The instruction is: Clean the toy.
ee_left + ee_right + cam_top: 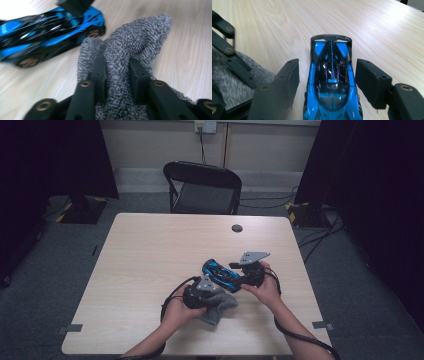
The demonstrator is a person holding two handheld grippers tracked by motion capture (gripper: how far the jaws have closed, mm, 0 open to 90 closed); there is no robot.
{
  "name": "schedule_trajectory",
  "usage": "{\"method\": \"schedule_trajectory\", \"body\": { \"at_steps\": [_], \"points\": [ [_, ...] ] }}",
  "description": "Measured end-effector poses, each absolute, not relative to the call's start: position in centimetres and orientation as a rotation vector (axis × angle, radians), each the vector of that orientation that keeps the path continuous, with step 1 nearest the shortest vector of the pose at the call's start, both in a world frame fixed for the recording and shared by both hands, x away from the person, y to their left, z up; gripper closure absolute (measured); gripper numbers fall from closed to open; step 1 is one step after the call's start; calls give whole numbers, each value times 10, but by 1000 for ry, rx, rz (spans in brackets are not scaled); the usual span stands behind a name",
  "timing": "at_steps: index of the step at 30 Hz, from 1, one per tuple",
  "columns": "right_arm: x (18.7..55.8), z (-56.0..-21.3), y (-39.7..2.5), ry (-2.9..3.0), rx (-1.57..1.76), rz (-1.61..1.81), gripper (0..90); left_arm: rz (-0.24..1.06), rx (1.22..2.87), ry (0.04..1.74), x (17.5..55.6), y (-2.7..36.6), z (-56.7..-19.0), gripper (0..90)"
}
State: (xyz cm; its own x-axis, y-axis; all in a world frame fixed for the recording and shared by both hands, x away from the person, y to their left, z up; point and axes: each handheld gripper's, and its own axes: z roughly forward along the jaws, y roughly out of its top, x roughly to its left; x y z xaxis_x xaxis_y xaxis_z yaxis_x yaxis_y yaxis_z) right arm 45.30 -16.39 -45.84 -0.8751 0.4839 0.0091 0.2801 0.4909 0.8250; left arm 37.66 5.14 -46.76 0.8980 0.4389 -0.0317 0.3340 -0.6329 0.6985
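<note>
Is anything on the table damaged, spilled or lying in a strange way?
Nothing stands out. The blue toy car sits upright on its wheels between the open jaws of the right hand-held gripper, and the grey cloth is bunched in the left hand-held gripper.

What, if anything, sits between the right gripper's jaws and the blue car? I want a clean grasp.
Nothing visible: the glossy blue and black toy car lies between the open jaws of the right gripper, with bare gaps either side.
</note>
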Motion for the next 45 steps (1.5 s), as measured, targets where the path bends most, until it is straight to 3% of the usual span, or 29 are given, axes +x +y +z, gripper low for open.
{"method": "schedule_trajectory", "body": {
  "at_steps": [2,6,12,19,30,41,45],
  "points": [
    [451,-458,-166,2521,645,1337,370,200,2321,576,375,48,-468,439],
    [445,-456,-167,2530,626,1362,371,217,2313,592,369,55,-461,345],
    [431,-449,-158,2564,539,1420,396,210,2301,630,350,79,-454,357],
    [416,-451,-142,2648,462,1442,403,203,2338,676,340,90,-471,359],
    [407,-477,-117,2785,317,1408,445,203,2306,750,367,115,-471,363],
    [412,-489,-94,2860,257,1278,461,210,2211,766,377,131,-450,303],
    [407,-495,-94,2824,309,1258,553,246,2191,775,384,136,-444,279]
  ]
}}
